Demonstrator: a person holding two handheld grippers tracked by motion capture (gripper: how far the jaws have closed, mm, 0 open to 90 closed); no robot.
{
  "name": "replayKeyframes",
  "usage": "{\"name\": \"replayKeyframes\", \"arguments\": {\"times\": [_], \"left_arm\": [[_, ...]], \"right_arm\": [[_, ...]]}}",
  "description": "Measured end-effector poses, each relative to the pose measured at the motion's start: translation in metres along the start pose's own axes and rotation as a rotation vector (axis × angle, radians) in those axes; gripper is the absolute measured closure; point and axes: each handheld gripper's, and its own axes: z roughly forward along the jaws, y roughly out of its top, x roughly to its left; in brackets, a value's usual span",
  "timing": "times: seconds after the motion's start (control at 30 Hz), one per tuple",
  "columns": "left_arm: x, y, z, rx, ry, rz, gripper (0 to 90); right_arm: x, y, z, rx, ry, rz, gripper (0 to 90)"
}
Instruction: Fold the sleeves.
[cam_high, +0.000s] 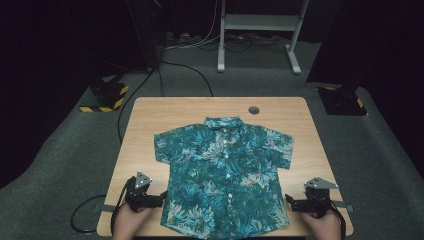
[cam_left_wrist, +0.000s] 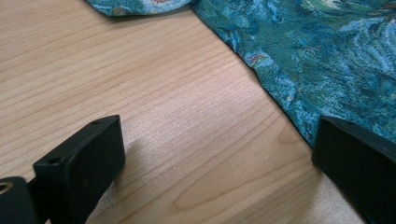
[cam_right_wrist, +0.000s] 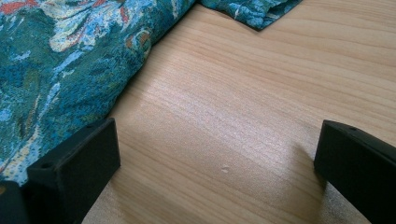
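Observation:
A teal floral short-sleeved shirt (cam_high: 225, 170) lies flat and buttoned on the wooden table (cam_high: 145, 120), collar toward the far side. My left gripper (cam_high: 159, 199) rests at the shirt's lower left, held by a hand, jaws wide open over bare wood, with the shirt's side edge (cam_left_wrist: 299, 60) reaching its right jaw. At the shirt's lower right sits my right gripper (cam_high: 290, 201), also open; the shirt's hem area (cam_right_wrist: 56, 70) lies beside its left jaw. Nothing is between either pair of jaws.
A round grommet (cam_high: 254, 110) is set in the table near its far edge. Two black floor bases with yellow-striped edges (cam_high: 106, 96) (cam_high: 345, 100) flank the table. A white desk frame (cam_high: 260, 30) and cables lie beyond on grey carpet.

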Motion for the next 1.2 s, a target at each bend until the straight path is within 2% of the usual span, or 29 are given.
{"name": "replayKeyframes", "arguments": {"times": [0.57,0.7,0.9,1.2], "left_arm": [[0.0005,0.0001,-0.0001,0.000,0.000,-0.003,0.9],[-0.0004,-0.0003,-0.0006,0.000,0.014,-0.008,1.4],[0.0014,-0.0013,-0.0030,-0.021,0.008,0.002,1.1],[0.0091,0.0007,-0.0073,-0.028,-0.023,-0.014,0.6]], "right_arm": [[0.0002,-0.0002,-0.0002,0.000,0.000,-0.001,0.0],[0.0002,-0.0002,-0.0002,0.000,0.001,-0.003,0.0],[0.0002,-0.0001,-0.0002,0.000,0.001,-0.003,0.0],[0.0002,-0.0001,-0.0002,0.000,0.001,-0.003,0.0]]}}
